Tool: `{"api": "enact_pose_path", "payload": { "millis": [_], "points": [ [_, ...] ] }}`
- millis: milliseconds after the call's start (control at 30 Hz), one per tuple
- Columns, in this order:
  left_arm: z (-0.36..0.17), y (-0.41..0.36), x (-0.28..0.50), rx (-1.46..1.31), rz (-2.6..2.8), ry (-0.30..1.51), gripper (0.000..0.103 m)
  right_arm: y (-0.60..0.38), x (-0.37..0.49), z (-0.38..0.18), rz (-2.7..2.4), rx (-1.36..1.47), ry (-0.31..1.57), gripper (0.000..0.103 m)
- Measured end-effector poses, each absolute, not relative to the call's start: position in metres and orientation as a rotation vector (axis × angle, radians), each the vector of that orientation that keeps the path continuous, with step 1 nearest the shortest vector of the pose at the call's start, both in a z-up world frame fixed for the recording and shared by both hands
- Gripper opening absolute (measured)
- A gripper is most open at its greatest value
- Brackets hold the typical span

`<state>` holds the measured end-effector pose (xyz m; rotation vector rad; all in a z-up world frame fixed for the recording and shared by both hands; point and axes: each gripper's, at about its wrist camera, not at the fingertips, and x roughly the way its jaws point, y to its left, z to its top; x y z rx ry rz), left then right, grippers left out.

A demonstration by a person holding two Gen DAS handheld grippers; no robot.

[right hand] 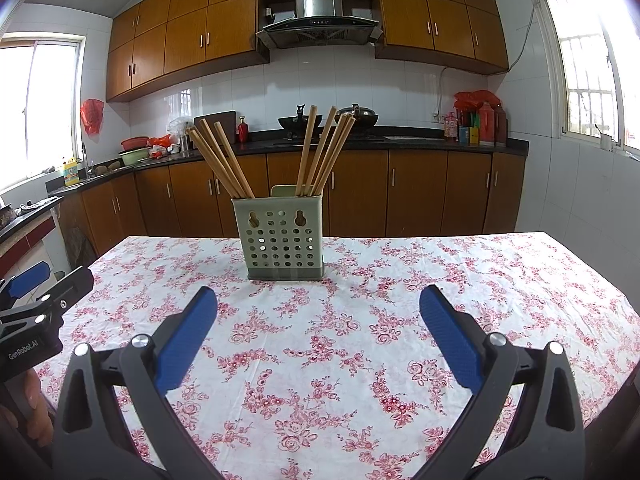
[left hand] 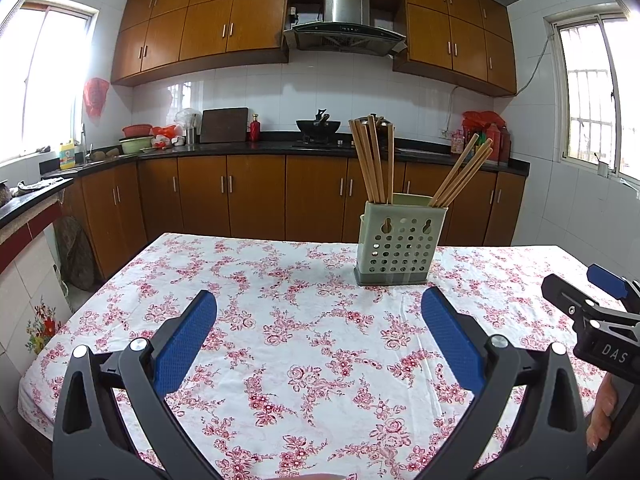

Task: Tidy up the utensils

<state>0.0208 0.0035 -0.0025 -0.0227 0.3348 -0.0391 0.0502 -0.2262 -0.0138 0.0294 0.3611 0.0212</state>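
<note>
Chopsticks (right hand: 224, 160) lean left in one bundle and a second bundle (right hand: 324, 152) leans right inside the holder (right hand: 280, 236), at centre frame on the floral surface (right hand: 440, 300). Left gripper (left hand: 319, 320) and right gripper (right hand: 319, 316) both hover spread wide and empty, low in their views.

You have the holder (right hand: 283, 236) standing on the table (right hand: 500, 280), toward the far side, ahead of both grippers. In it, one bunch of chopsticks (right hand: 222, 160) leans left in the left compartment and a second bunch (right hand: 324, 152) leans right in the right one. Your left gripper (left hand: 319, 322) hangs over the near part of the table, with the holder ahead and to its right. Your right gripper (right hand: 319, 322) hangs beside it on the right, with the holder ahead and slightly left. Behind the table runs the counter (right hand: 400, 138), with cabinets (right hand: 360, 192) under it.
</note>
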Motion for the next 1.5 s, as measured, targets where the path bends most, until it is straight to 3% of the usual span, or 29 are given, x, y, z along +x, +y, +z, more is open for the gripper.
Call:
{"api": "enact_pose_path", "payload": {
  "millis": [1500],
  "points": [
    [-0.0039,0.0037,0.0194,-0.025,-0.048,0.343,0.101,-0.2205,0.0496,-0.0175,0.02,0.036,0.366,0.099]
  ]
}}
